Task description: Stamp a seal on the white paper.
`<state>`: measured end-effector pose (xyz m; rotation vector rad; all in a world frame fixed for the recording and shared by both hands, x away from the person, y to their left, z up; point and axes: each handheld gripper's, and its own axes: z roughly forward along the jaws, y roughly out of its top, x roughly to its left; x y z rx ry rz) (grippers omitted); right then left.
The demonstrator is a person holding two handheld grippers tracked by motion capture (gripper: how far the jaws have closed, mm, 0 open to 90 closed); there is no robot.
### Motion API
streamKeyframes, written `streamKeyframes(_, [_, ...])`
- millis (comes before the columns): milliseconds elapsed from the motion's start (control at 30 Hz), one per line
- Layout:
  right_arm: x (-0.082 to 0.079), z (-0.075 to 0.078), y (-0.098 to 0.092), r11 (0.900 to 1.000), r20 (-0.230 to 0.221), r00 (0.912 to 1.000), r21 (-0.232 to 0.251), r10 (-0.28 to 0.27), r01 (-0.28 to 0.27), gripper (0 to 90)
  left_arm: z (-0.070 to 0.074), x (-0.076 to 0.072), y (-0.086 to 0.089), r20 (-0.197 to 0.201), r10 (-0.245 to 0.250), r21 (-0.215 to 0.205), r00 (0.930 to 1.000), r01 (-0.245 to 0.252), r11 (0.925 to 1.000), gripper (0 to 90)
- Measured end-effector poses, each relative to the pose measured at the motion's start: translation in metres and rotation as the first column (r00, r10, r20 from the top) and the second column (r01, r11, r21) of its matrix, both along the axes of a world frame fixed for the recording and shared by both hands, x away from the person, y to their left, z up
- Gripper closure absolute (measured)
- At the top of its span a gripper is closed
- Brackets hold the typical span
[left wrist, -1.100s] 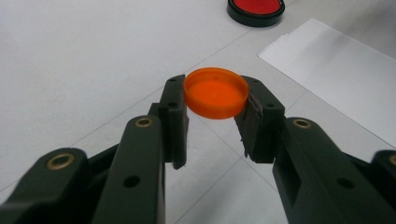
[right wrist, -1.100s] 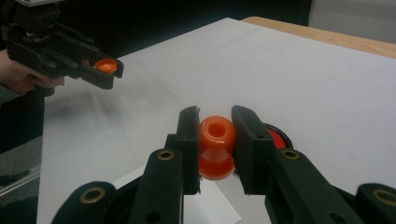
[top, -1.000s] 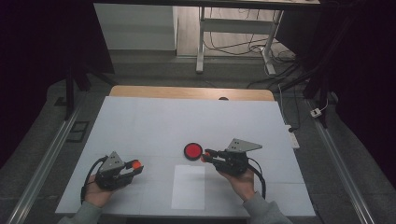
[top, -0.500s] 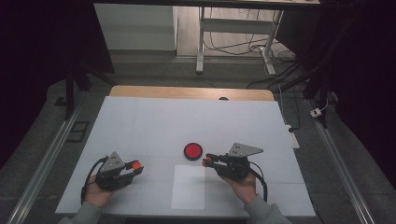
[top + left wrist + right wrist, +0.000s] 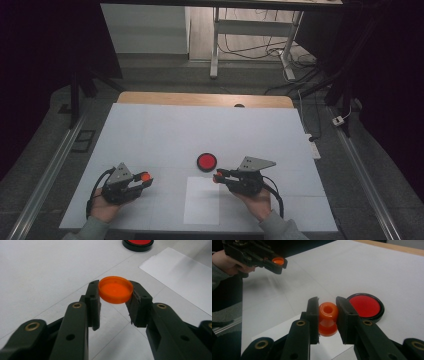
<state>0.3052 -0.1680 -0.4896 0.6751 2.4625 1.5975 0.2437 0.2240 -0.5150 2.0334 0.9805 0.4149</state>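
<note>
Your left gripper pinches the light, stiff orange cap by its rim — your right gripper clamps the slick little orange bottle at its neck.

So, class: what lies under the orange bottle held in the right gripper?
Under the orange bottle, clamped between the right gripper's fingers, lies a white paper sheet on the table; the fingers hide the bottle's sides.

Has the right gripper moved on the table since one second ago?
Yes, a little. The right gripper, shut on an orange piece, shifted toward the person, away from the red disc.
</note>
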Motion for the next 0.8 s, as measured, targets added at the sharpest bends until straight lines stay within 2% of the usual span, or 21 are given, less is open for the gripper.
streamKeyframes(400, [-0.006, -0.014, 0.015, 0.998, -0.024, 0.9986, -0.049, 0.047, -0.048, 72.4, 0.000, 0.000, 0.000, 0.001, 0.000, 0.000, 1.0000, 0.000, 1.0000, 64.6])
streamKeyframes(800, [-0.009, -0.020, 0.026, 0.995, -0.035, 0.9964, -0.057, 0.077, -0.079, 72.4, 0.000, 0.000, -0.001, 0.002, 0.000, 0.002, 1.0000, 0.000, 1.0000, 64.6])
